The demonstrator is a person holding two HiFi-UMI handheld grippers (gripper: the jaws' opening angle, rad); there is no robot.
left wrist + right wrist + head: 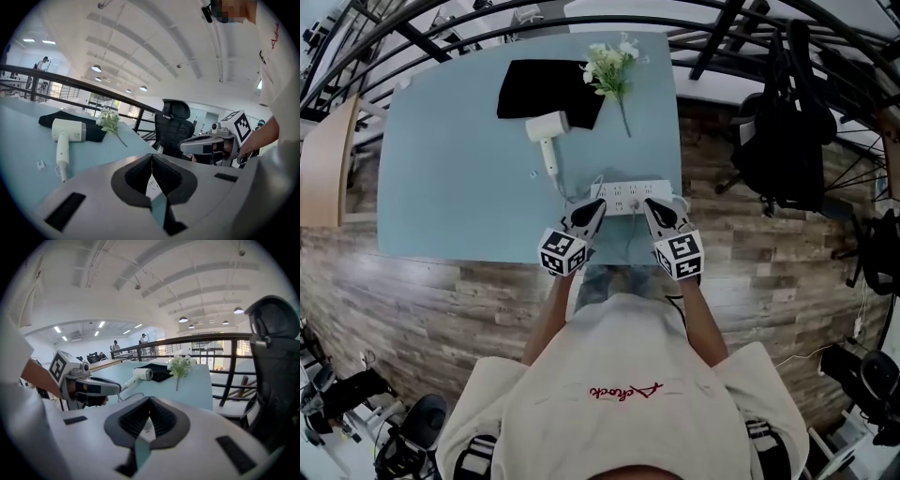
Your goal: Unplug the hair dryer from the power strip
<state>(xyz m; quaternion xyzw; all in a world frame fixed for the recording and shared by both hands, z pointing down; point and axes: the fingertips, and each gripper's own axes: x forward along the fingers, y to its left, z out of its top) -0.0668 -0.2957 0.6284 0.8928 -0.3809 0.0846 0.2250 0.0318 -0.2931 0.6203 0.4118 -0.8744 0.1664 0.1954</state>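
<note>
Both grippers sit low-centre in the head view at the near edge of the light blue surface [450, 169]. Left gripper [593, 208] points at the left end of the white power strip [628, 197], right gripper [652, 206] at its right half. Contact with the strip can't be told from here. Left jaws are pressed together in the left gripper view [151, 157], nothing pinched. Right jaws are likewise closed and empty in the right gripper view [150, 399]. White hair dryer [547, 127] lies flat above the strip, upper centre of the frame, its head resting on the edge of a black cloth [539, 89]. Its cord [567, 187] runs from the handle down to the strip's left end, but the plug is too small to make out. Artificial flowers [612, 66] lie at the cloth's right edge. A black office chair [783, 122] stands off the surface at upper right.
</note>
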